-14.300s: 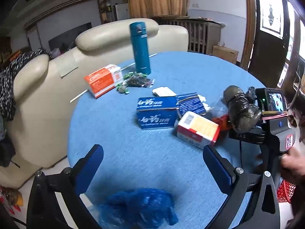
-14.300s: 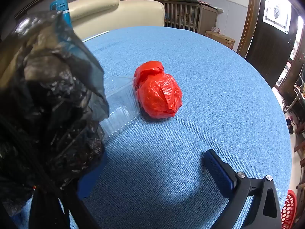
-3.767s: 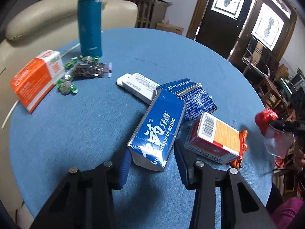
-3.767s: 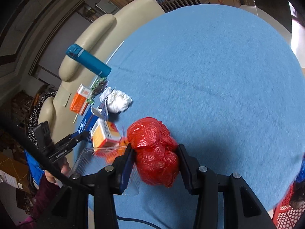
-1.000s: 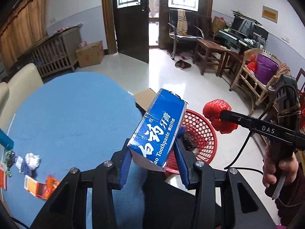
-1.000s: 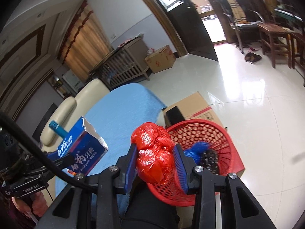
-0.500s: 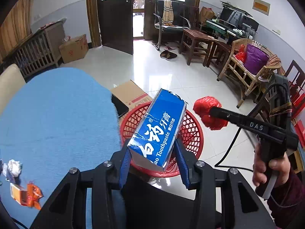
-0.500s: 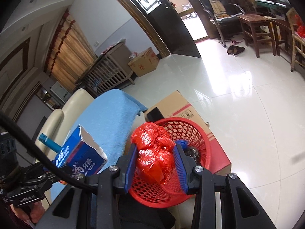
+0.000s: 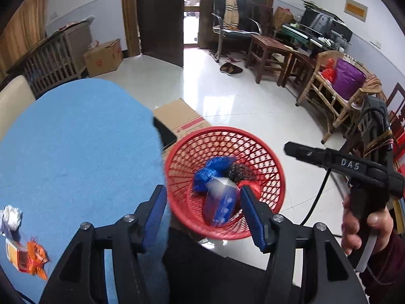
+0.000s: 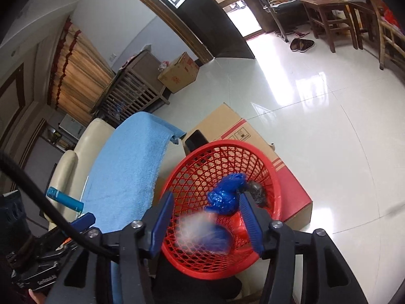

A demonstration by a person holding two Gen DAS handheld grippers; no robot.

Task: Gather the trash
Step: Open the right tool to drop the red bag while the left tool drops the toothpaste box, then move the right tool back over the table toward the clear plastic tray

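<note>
Both grippers are open and empty above a red mesh basket (image 9: 265, 152) (image 10: 202, 172) on the floor beside the blue table. My left gripper (image 9: 202, 212) hangs over the blue toothpaste box (image 9: 221, 206), which lies in the basket, blurred. The basket also holds a blue bag (image 9: 212, 168) (image 10: 226, 195), a black bag (image 9: 239, 171) (image 10: 255, 193) and the red bag (image 9: 251, 185) (image 10: 236, 221). My right gripper (image 10: 206, 223) is over the basket; the blurred box (image 10: 205, 233) shows under it. It also shows in the left wrist view (image 9: 293, 148).
The blue round table (image 9: 76, 157) holds an orange-and-white box (image 9: 17, 255), an orange wrapper (image 9: 36, 258) and a white wad (image 9: 11, 217). A cardboard box (image 9: 179, 119) (image 10: 227, 124) sits behind the basket. Wooden chairs and stools (image 9: 273, 55) stand across the tiled floor.
Both grippers have opened. The toothpaste box has dropped from my left gripper and the red bag from my right gripper into the basket.
</note>
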